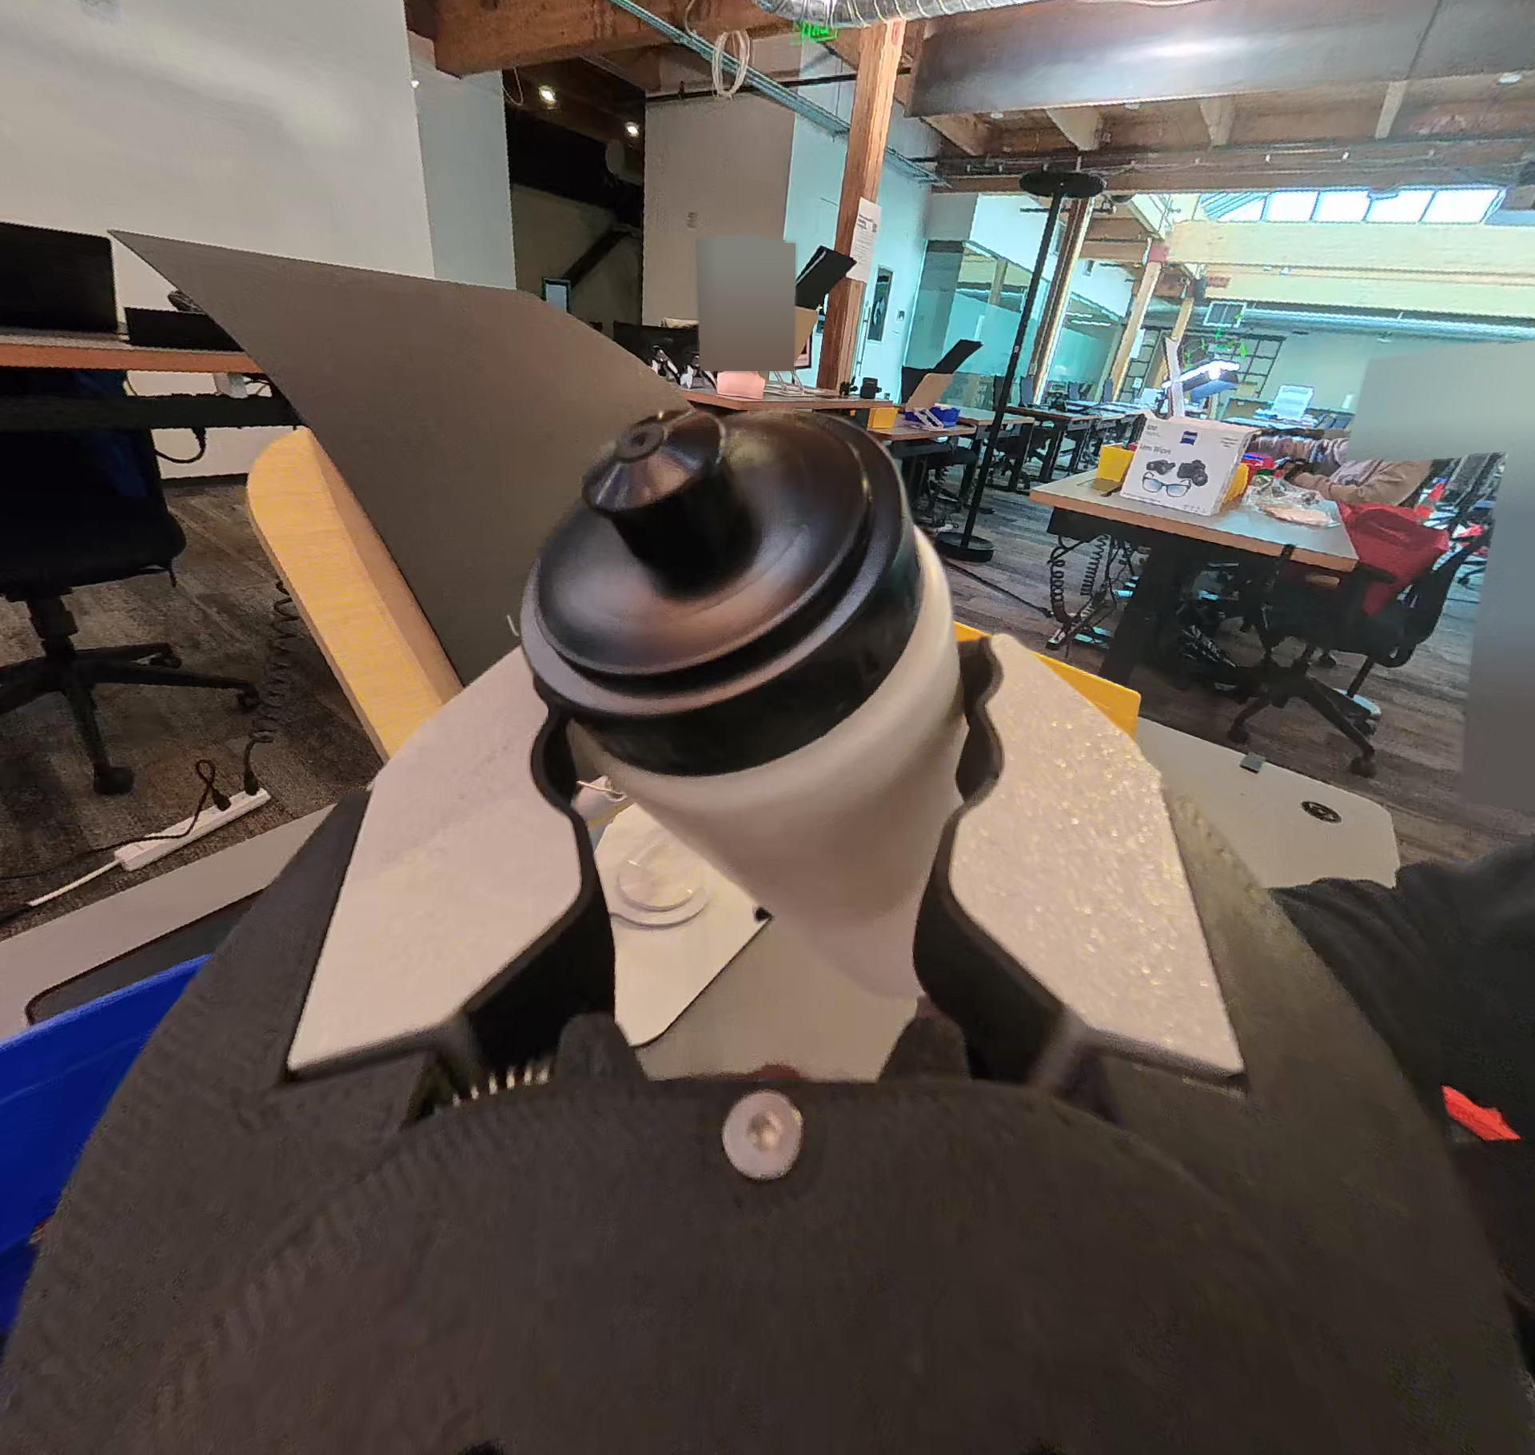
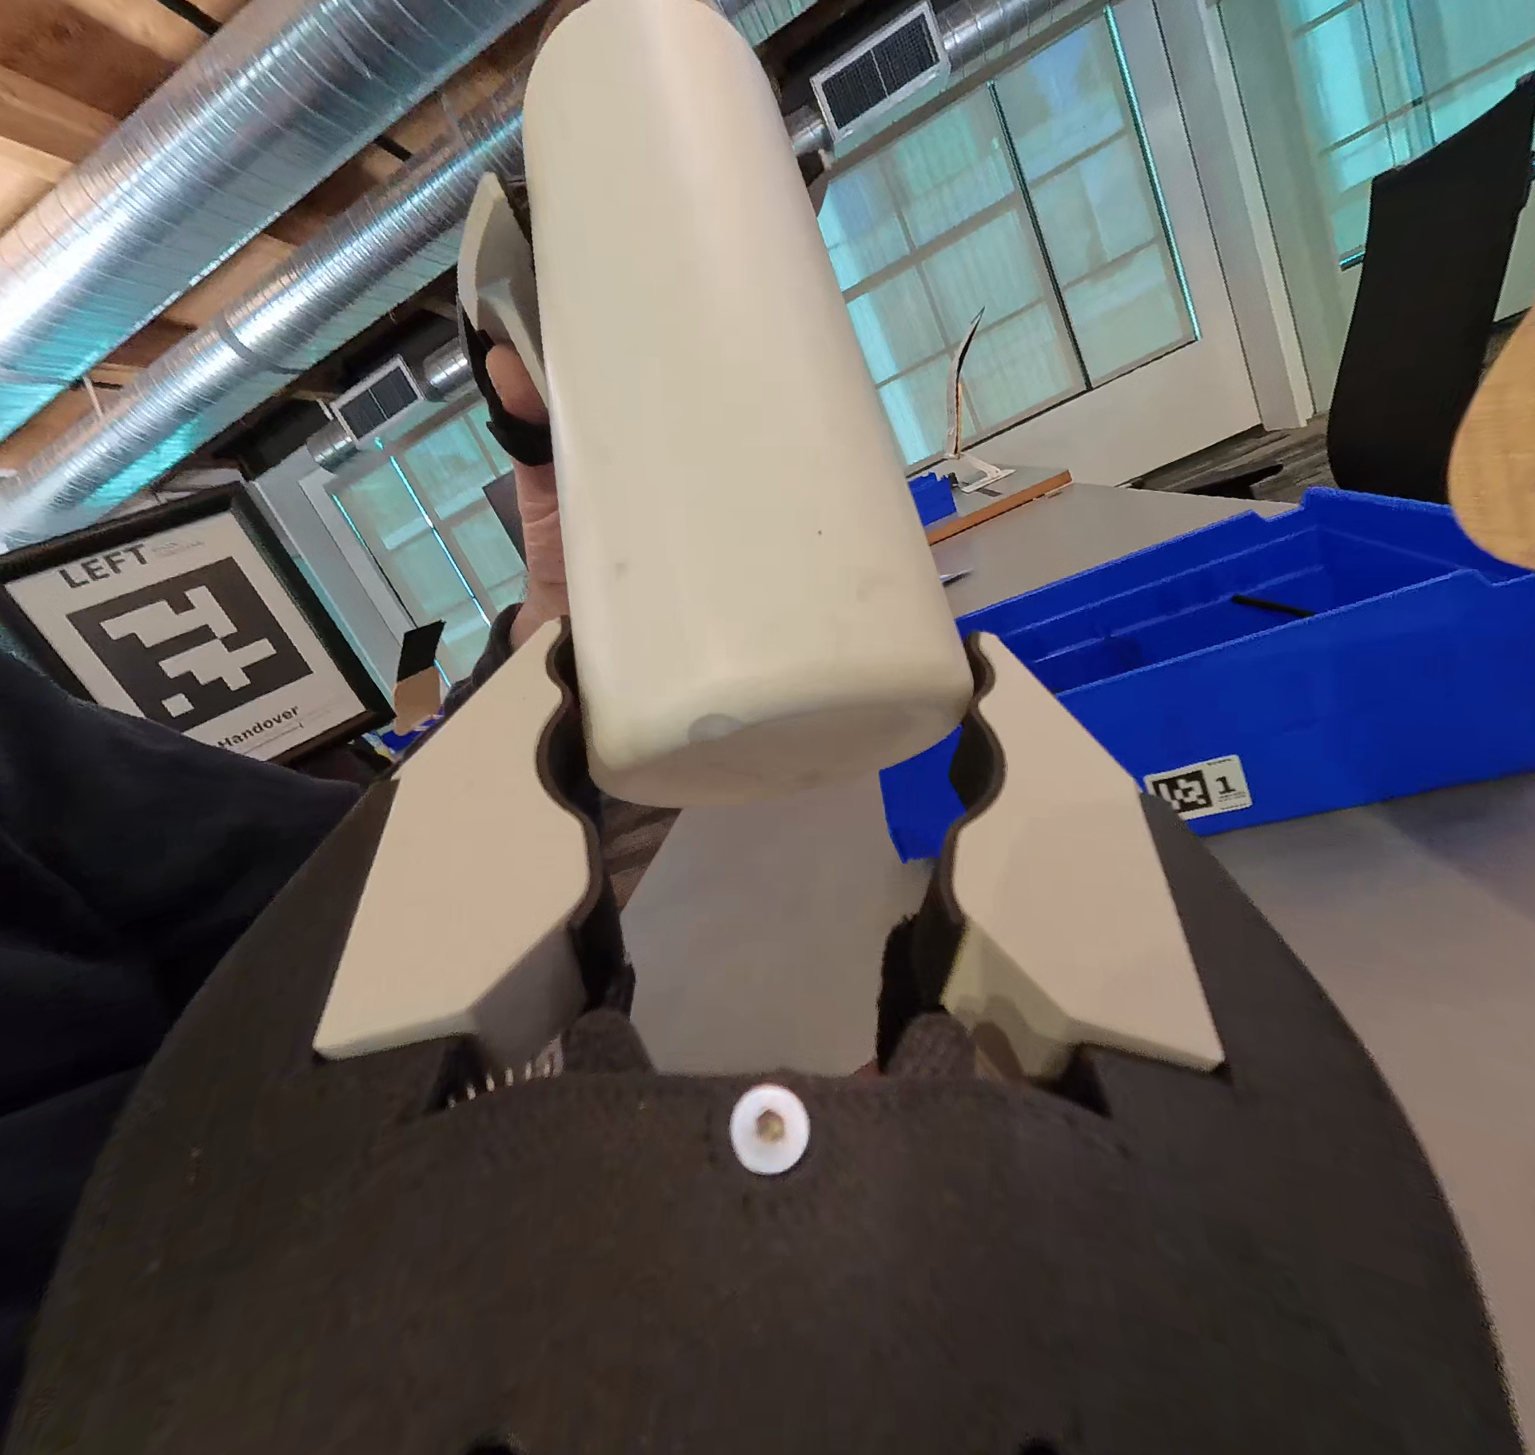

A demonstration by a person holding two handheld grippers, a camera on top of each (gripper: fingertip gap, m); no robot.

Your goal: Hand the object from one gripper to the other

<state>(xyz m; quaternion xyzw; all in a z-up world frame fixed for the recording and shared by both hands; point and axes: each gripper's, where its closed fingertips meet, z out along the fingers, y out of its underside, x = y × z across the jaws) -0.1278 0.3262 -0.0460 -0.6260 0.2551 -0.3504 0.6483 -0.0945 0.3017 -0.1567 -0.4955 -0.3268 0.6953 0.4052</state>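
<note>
1. Right tongs (image 2: 764,651), right wrist view: black body fills the bottom, and the two pale fingers spread about as wide as the bottle (image 2: 706,377). Both tips press the sides of its flat base, so they are gripping the bottom end.
2. From there the bottle's white body runs up toward 12 o'clock and leans slightly to 11.
3. Same view, far end of the bottle: one pale finger of the left tongs (image 2: 490,269) lies against the bottle's side at 10 o'clock. A person's hand (image 2: 540,535) is just below it, partly hidden behind the bottle.
4. Left tongs (image 1: 764,717), left wrist view: fingers closed around the bottle (image 1: 831,792) just under its black cap (image 1: 706,551). One finger touches the white body at 3 o'clock, the other touches the cap rim at 9 o'clock.
5. Cap and spout point up toward 11 o'clock at the camera. The white body drops away toward 5 o'clock behind the tongs' body, so the base is hidden in this view.
6. Bottle is in the air, off the tabletop (image 2: 1370,917), with tongs on both ends.
7. Blue bin (image 2: 1246,709) sits on the tabletop at 3 o'clock in the right wrist view. It has dividers inside and a small tag on its front wall.
8. Framed marker sign (image 2: 191,651) stands at 9 o'clock, with a dark sleeve (image 2: 125,875) below it.
</note>
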